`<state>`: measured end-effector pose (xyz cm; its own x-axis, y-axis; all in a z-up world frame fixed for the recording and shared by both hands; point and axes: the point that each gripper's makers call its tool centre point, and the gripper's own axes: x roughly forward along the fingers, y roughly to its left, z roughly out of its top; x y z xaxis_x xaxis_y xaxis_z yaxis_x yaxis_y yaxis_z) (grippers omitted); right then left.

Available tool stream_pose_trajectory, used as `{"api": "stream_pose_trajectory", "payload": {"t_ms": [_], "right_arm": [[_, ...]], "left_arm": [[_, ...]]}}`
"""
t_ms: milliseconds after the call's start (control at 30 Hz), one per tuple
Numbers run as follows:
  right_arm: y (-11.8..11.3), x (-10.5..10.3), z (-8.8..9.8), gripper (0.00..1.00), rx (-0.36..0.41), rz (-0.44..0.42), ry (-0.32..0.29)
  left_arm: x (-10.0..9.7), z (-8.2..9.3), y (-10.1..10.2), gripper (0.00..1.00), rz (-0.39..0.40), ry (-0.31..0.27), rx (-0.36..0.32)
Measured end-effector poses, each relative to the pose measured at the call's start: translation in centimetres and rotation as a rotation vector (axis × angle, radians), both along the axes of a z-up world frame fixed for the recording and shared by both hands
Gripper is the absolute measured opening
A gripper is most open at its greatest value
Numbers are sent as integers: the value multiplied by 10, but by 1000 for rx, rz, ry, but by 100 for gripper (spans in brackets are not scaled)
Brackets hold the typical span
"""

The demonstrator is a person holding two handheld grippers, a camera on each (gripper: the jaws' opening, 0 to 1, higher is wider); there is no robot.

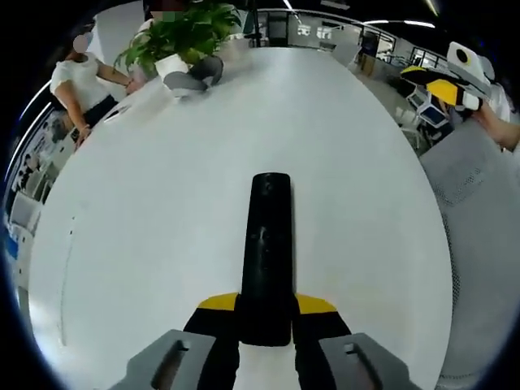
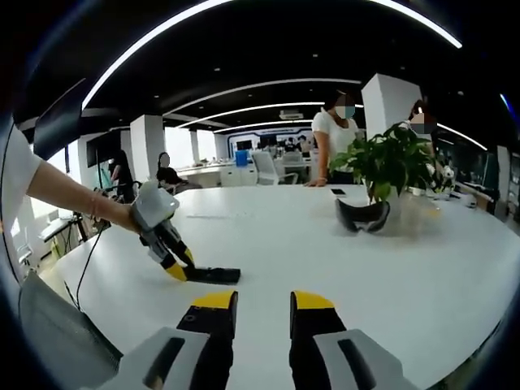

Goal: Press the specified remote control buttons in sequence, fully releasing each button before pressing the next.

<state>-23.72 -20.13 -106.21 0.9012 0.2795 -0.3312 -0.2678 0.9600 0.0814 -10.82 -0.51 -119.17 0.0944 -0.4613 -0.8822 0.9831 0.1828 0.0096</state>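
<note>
Black remote [image 1: 266, 256], white table [image 1: 341, 171], yellow-tipped jaws.

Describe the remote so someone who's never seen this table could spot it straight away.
Start at the big white table with a potted plant at its far end. At the near end, the left tool grips a long black remote lying flat. It is the table's sole slim black bar; the dark object near the plant is curved.
</note>
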Motion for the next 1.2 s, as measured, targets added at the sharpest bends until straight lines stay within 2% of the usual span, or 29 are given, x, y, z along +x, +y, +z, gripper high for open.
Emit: {"api": "stream_pose_trajectory", "payload": {"t_ms": [467,833,1200], "right_arm": [[5,1,-2,23,0,14,11],[7,2,-4,22,-4,26,20],[12,0,-10,20,-16,56,53]], "left_arm": [[-9,0,2,23,32,2,13],[-19,0,4,23,16,1,8],[-29,-1,5,23,18,7,38]]}}
